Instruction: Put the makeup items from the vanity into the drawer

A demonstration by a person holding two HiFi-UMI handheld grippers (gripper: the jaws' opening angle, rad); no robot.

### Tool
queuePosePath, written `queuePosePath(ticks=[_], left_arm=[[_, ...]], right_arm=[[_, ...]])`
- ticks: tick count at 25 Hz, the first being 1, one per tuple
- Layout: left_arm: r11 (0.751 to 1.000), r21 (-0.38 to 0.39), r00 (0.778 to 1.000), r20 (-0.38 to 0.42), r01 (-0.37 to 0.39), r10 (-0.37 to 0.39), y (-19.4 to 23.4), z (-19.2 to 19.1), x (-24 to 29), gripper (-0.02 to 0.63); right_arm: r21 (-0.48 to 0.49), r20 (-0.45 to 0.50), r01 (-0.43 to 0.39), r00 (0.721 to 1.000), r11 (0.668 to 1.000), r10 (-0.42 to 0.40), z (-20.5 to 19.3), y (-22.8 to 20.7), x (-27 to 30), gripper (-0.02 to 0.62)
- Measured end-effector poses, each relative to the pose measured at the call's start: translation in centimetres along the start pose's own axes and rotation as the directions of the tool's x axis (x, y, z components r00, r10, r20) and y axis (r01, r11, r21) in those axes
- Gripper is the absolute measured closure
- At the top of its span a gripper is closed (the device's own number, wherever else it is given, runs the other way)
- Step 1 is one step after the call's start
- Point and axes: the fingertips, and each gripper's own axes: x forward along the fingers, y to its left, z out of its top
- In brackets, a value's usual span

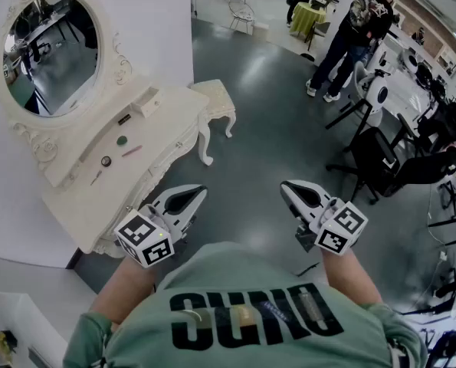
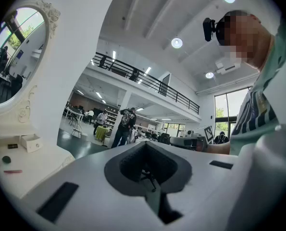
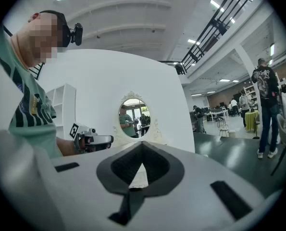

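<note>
The cream vanity (image 1: 74, 205) stands at the left under an oval mirror (image 1: 51, 52). On its top lie a round green item (image 1: 122, 139), a pink stick (image 1: 132, 151), a dark round compact (image 1: 106, 161) and a thin pencil (image 1: 96, 177). A small black item (image 1: 124, 119) and a white box (image 1: 145, 102) sit further back. My left gripper (image 1: 198, 192) hangs shut and empty just off the vanity's front edge. My right gripper (image 1: 287, 186) is shut too, empty, over the floor to the right. In the left gripper view the green item (image 2: 6, 160) and pink stick (image 2: 13, 171) show at far left.
A cream stool (image 1: 214, 98) stands beside the vanity's far end. People (image 1: 350, 37) stand at the back right, with black office chairs (image 1: 396, 167) and desks along the right. Dark floor lies between vanity and chairs. A white shelf corner (image 1: 5, 320) is at bottom left.
</note>
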Motion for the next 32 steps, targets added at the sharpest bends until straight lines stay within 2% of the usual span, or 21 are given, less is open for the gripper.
queuePosePath(ticks=[18,32], left_arm=[[1.000,-0.003,1.000,-0.001,0.006,-0.006,-0.4,-0.4,0.7,0.598],[1.000,-0.016,0.999,-0.024,-0.025,0.025,-4.3,-2.1,5.3,0.598]], right_arm=[[-0.043,0.013,0.028,1.000,0.999,-0.027,-0.1,-0.4,-0.7,0.584],[-0.049,0.016,-0.044,0.999,0.998,0.045,-0.5,-2.8,-5.2,0.584]])
